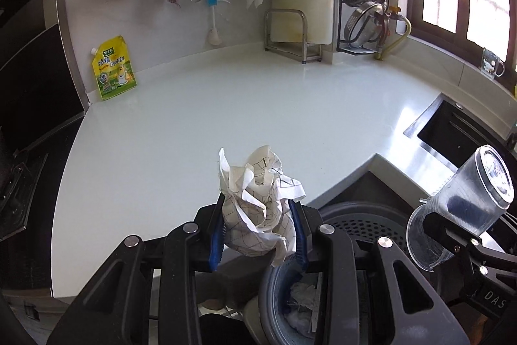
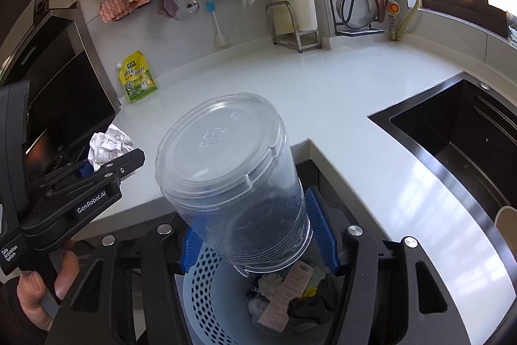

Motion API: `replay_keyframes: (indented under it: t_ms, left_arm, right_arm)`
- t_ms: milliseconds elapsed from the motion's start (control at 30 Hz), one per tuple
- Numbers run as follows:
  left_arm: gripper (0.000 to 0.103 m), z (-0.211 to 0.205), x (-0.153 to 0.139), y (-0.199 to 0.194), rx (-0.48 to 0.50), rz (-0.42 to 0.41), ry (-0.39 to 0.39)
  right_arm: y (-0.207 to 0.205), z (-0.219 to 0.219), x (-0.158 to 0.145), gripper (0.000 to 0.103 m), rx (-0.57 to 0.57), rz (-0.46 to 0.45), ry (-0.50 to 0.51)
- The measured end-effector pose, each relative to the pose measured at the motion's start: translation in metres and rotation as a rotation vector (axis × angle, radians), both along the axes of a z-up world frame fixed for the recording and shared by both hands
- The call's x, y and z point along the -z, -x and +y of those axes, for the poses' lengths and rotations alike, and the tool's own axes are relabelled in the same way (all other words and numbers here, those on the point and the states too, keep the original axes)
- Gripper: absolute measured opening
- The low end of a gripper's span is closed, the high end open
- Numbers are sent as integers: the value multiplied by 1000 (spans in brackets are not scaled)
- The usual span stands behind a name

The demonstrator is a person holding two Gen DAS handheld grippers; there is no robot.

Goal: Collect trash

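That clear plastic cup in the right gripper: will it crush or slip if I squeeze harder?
The clear plastic cup looks thin-walled and empty, so probably light and apt to flex or crack under more squeeze. Its smooth, tapered sides may slide between the right gripper pads. It hangs tilted over the trash basket, so a slip likely lands inside.

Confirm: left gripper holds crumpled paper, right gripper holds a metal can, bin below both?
Not a can. The right gripper is shut on a clear plastic cup, per the right wrist view. The left gripper does hold crumpled paper, bin below.
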State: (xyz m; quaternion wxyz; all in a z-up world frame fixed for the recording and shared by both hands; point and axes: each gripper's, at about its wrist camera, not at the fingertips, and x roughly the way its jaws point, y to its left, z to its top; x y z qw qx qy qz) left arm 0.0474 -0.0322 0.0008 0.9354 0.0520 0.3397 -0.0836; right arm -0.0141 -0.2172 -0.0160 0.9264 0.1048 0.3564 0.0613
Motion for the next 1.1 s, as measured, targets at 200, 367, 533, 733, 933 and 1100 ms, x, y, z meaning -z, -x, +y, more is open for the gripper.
replay_keyframes:
  t_ms: [200,367,533,733,933,1100]
  left_arm:
    - [34,-15,30,33,43,74,-5]
    - [38,-26,52,39,71,133,-14]
    - [42,-27,63,40,65,161,-15]
    - [63,-24,60,43,48,140,-19]
    - [83,-24,58,46,41,139,-23]
    - [85,-23,58,48,44,138,-18]
  right_arm:
    - [39,-12,30,57,28,93,-14]
    - [47,-13,43,57,31,122,-11]
    - [43,-14,54,57,34,150,-16]
    - [43,-17,54,65,52,141,-20]
    - [47,-21,50,75,69,127,-14]
    - [48,-25,50,75,78,125,-23]
